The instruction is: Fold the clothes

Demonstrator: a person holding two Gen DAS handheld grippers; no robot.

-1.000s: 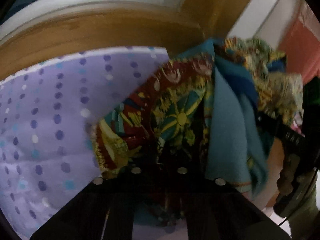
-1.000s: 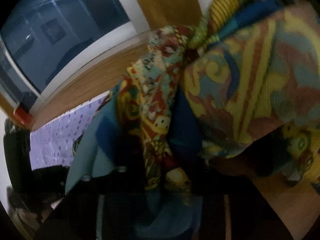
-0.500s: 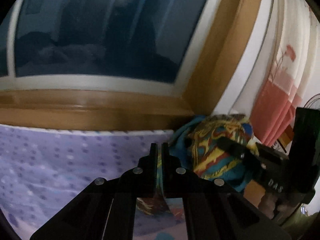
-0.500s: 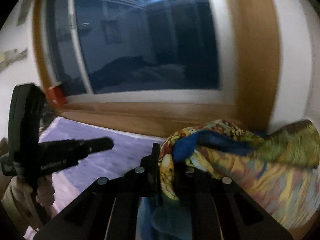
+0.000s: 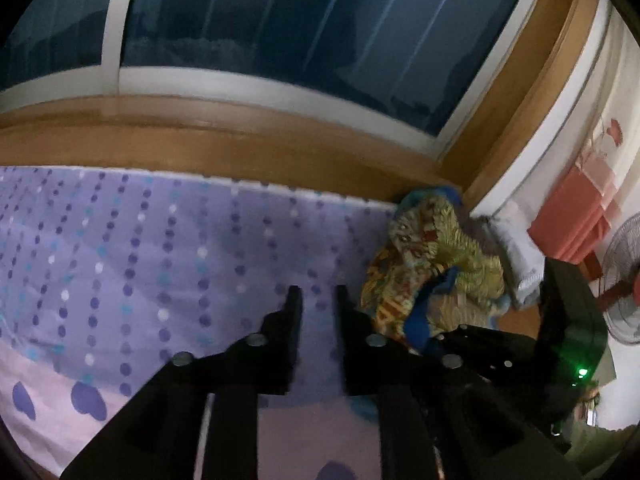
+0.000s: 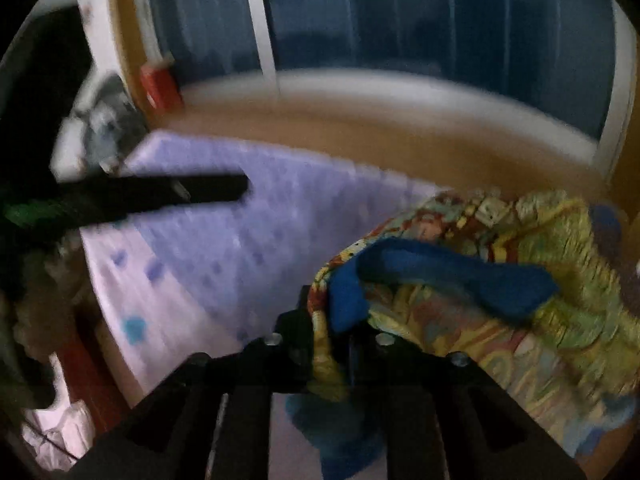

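While both sets of jaws open, my left tool (image 5: 316, 300) is empty left of the garment (image 5: 432, 276); my right tool (image 6: 330, 316) has its hem between the fingers.

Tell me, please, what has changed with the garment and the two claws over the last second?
The left claw has let go of the patterned garment and now stands open over the purple dotted sheet, its jaws opening and bare. The garment dropped into a heap by the window corner. The right claw is opening too, cloth still between its jaws. The sheet stayed spread.
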